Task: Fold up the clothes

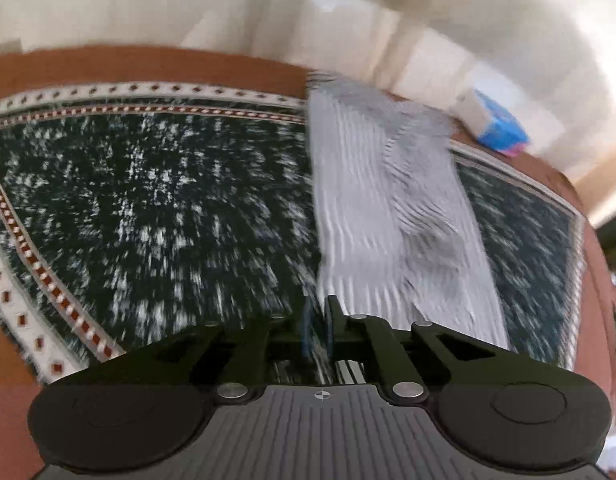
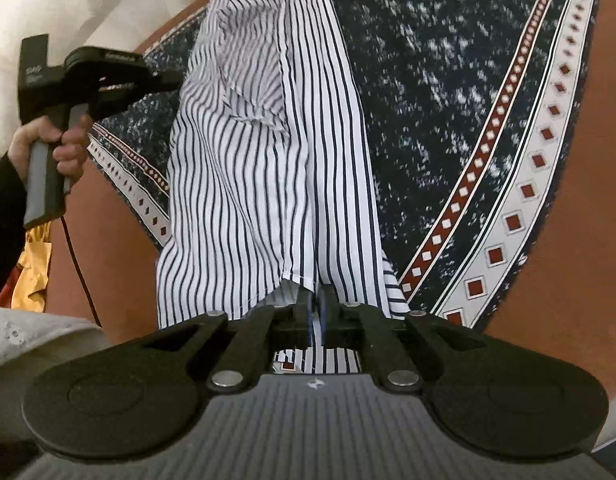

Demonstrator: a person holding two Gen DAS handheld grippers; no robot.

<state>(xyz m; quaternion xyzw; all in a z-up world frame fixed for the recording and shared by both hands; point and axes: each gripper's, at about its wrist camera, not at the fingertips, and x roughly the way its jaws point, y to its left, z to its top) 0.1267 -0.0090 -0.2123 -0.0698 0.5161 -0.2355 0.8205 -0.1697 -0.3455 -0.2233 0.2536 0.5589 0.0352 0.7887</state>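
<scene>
Striped white and dark-blue cotton shirt [image 2: 267,160] lies long across the dark speckled tablecloth [image 2: 448,80], so it can be folded. Right gripper [image 2: 318,312] pinches the shirt's near hem tight, ready to lift it. Left gripper [image 1: 316,320] has its fingers close together beside the shirt; the blurry view may hide whether it holds cloth.

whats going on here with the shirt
A person is folding a striped shirt on a patterned cloth, with a handheld gripper in each hand. The right gripper is shut on the shirt's hem. The left gripper looks shut too, at the shirt's edge, but that view is too blurred to show whether it has any fabric. The shirt lies in a long narrow strip, with a sleeve folded over it. A blue and white box sits beyond the cloth.
</scene>
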